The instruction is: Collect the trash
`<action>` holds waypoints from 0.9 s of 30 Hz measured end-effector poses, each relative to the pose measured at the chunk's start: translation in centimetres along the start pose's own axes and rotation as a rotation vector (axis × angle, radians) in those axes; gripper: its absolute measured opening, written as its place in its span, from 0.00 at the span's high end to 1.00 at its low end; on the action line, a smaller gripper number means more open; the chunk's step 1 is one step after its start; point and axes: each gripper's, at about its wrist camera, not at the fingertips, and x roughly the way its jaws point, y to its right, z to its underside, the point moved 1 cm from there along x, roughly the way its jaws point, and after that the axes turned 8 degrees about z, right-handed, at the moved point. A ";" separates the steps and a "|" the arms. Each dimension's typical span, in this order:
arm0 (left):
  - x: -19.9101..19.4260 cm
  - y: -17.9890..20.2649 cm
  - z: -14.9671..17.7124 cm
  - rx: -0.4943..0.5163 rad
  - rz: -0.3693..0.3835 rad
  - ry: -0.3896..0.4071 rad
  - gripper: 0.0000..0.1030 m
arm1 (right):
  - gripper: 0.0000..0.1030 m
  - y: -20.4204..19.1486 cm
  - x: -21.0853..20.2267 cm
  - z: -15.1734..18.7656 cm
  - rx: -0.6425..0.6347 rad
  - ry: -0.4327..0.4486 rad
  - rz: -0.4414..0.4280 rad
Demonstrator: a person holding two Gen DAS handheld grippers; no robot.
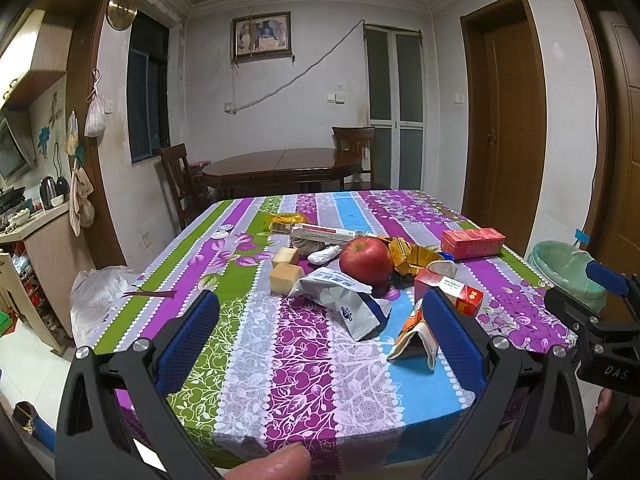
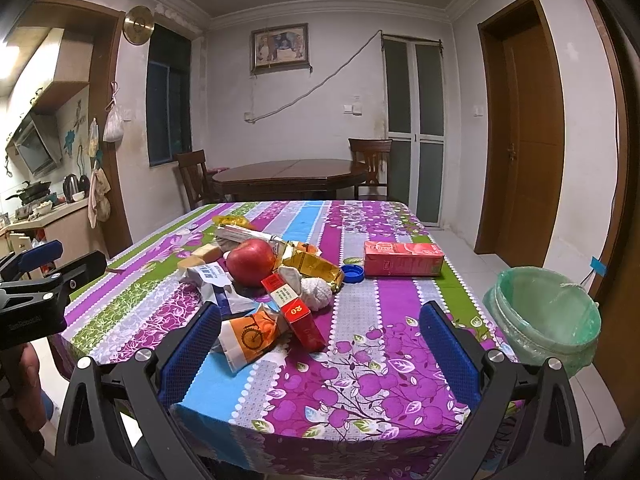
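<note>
Left gripper and right gripper, each with blue-padded fingers spread wide and holding nothing, both level and aimed forward over the near edge of the bench. A thumb tip shows below the left gripper. Trash lies mid-bench around a red apple: a white-and-blue wrapper, an orange wrapper just ahead of the right gripper's left finger, a small red box, gold foil, a blue cap and a red carton. A green-lined bin stands on the floor, right of the bench.
</note>
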 end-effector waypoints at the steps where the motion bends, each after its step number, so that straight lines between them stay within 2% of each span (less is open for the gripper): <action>1: 0.0 0.0 0.0 -0.001 0.000 -0.001 0.05 | 0.04 0.0 0.0 0.0 -0.001 0.002 0.001; 22: 0.1 -0.4 0.0 -0.001 0.000 -0.013 0.05 | 0.04 0.0 0.1 0.1 -0.005 -0.001 0.000; 27: 1.3 -0.7 0.2 0.013 0.000 -0.049 0.05 | 0.04 -0.1 0.2 0.2 -0.011 -0.008 -0.005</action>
